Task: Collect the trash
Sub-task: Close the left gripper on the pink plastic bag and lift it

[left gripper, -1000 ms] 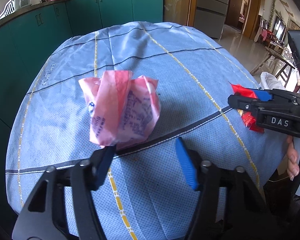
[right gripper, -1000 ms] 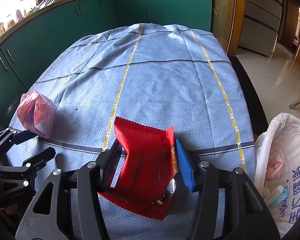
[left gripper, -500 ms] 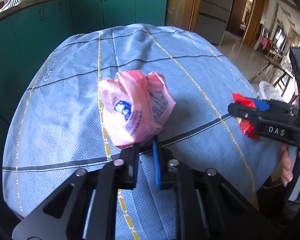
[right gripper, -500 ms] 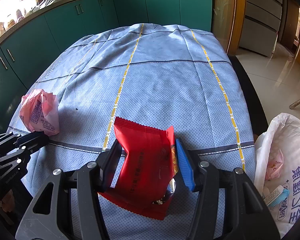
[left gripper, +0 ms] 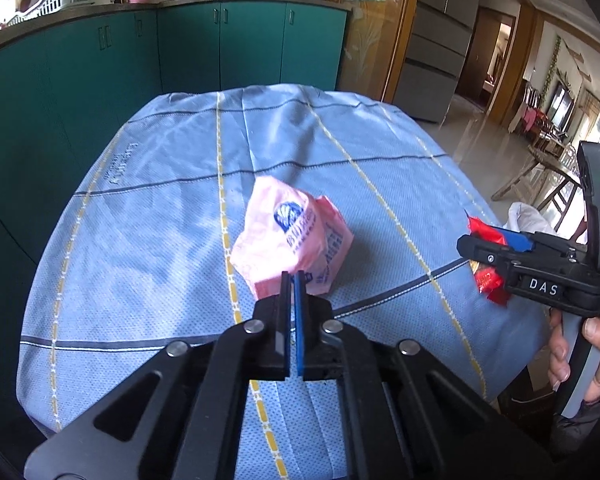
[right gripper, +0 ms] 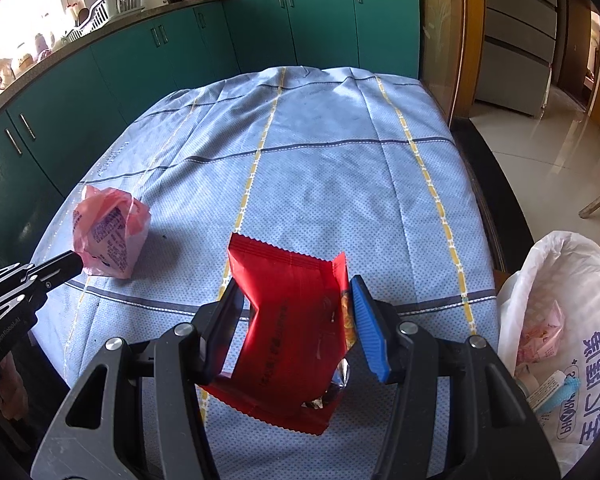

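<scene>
left black two-finger gripper (left gripper: 292,280): jaws pressed together, tips pinching the near edge of the crumpled pink plastic bag (left gripper: 292,240), pointing down | right black two-finger gripper with blue pad (right gripper: 296,300): to the right of the pink bag, jaws part open, clamped on a red foil wrapper (right gripper: 292,332) | bare hand (left gripper: 580,352): wrapped around the right gripper's handle

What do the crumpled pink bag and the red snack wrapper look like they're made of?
The crumpled pink bag looks like thin, soft plastic film: slightly see-through, loosely wrinkled, with blue print. The red snack wrapper seems to be glossy foil-lined plastic: it has a zigzag-cut sealed edge, holds stiff creases, and shows a silvery lining at its torn lower end.
</scene>
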Available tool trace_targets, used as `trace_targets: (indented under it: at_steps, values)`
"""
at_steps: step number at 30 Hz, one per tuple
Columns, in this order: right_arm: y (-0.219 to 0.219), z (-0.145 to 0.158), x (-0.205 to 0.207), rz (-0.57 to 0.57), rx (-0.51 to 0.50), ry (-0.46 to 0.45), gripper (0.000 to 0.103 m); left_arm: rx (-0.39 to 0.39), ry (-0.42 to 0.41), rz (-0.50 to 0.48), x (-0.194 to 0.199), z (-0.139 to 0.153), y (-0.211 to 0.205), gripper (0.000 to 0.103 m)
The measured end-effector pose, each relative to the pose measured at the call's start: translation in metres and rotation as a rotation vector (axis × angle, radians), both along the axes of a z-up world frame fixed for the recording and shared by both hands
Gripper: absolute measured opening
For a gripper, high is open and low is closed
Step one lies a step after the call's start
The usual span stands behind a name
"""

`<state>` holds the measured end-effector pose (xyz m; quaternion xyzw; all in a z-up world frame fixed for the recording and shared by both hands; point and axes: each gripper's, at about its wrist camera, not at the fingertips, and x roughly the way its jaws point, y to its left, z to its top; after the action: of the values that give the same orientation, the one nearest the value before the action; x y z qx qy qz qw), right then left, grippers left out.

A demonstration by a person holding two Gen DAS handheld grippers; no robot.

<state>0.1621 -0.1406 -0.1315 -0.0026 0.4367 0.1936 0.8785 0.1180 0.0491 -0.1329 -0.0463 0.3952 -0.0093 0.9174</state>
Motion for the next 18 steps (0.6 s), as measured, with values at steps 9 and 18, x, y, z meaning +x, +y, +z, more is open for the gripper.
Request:
trace_targets:
  at_steps: [9,18]
  values:
    - [-0.003,0.011,-0.006,0.004,0.023,-0.03,0.055,-0.036,-0.052,0.009,-0.008,0.014,0.006,0.002]
    - [-0.022,0.012,-0.009,-0.024,0.044,-0.035,0.055,0.047,-0.064,0.101,0.012,0.014,0.005,0.088]
